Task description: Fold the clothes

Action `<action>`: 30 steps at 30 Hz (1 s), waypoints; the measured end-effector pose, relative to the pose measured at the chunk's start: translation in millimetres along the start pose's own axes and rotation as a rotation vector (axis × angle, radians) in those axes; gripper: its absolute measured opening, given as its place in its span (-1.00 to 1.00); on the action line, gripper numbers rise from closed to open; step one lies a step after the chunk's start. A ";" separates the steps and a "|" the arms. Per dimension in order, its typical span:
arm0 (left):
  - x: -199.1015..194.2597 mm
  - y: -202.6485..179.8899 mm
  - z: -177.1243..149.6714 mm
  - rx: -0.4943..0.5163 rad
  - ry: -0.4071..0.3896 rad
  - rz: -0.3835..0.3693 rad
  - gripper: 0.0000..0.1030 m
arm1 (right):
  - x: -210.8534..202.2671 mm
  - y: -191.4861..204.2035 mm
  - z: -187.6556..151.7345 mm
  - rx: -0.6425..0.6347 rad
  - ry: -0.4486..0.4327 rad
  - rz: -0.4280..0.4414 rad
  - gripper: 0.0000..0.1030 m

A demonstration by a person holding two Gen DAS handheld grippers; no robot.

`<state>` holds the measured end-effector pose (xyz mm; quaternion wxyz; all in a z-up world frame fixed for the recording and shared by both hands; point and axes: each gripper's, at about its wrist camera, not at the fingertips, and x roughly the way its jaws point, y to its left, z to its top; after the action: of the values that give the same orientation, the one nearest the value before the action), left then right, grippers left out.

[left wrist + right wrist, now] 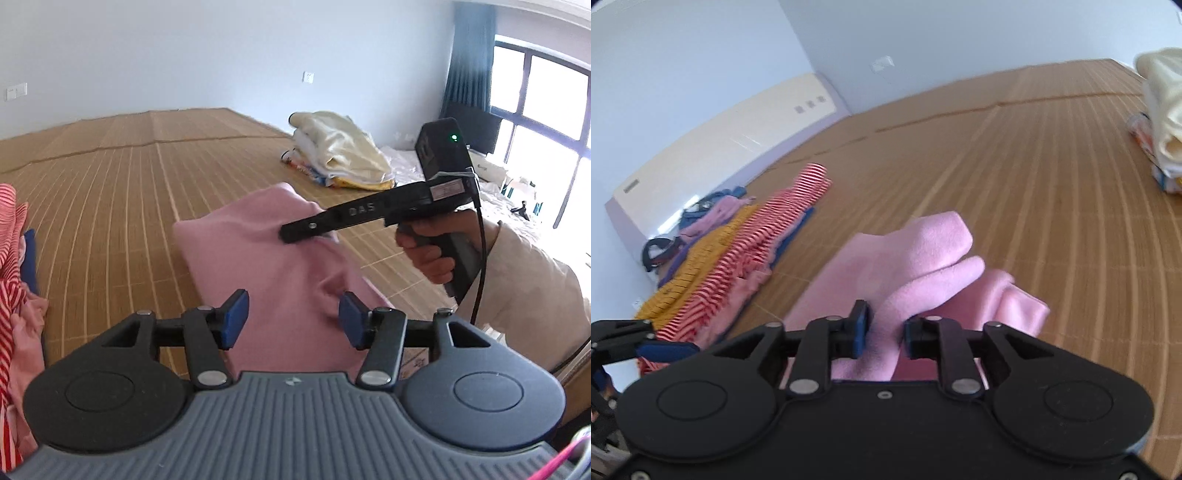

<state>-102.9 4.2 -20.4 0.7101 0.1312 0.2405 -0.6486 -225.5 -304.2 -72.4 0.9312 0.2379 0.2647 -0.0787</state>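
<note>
Pink cloth (916, 251) hangs pinched in the right tool (886, 332); the left tool (293, 317) gapes wide, empty. Best lower it flat onto the mat (129, 192), edges aligned, before releasing.

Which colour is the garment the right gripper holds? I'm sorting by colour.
Plain pink. The pink garment shows best in the right wrist view, pinched in the right gripper.

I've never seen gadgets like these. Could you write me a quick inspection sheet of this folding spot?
Surface: woven bamboo mat.
Job's things: pink garment, partly folded; folded stack; unfolded pile.
Clutter: nothing seen on the mat.
Grippers: left hand-held gripper open over the garment; right hand-held gripper pinching pink cloth.
Cables: black cable from the right handle.
Surroundings: window, curtain, white walls.
</note>
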 end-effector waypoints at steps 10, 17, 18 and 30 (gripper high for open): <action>29.2 5.3 -11.2 0.036 0.116 0.075 0.20 | -42.6 -7.9 -3.1 -0.081 -0.053 -0.083 -0.18; 45.9 3.1 -12.0 0.053 0.137 0.084 0.21 | -66.4 32.7 -30.8 -0.325 0.017 0.139 -0.08; 46.7 2.6 -12.3 0.053 0.139 0.086 0.21 | -65.9 39.2 -37.8 -0.367 0.044 0.160 -0.08; 53.1 2.7 -15.6 0.044 0.179 0.103 0.23 | -61.4 64.6 -65.2 -0.558 0.174 0.132 -0.63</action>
<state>-100.6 -33.2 -61.2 0.7151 0.2163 0.2817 -0.6021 -289.6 -214.9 -62.5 0.9376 -0.0047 0.3388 0.0784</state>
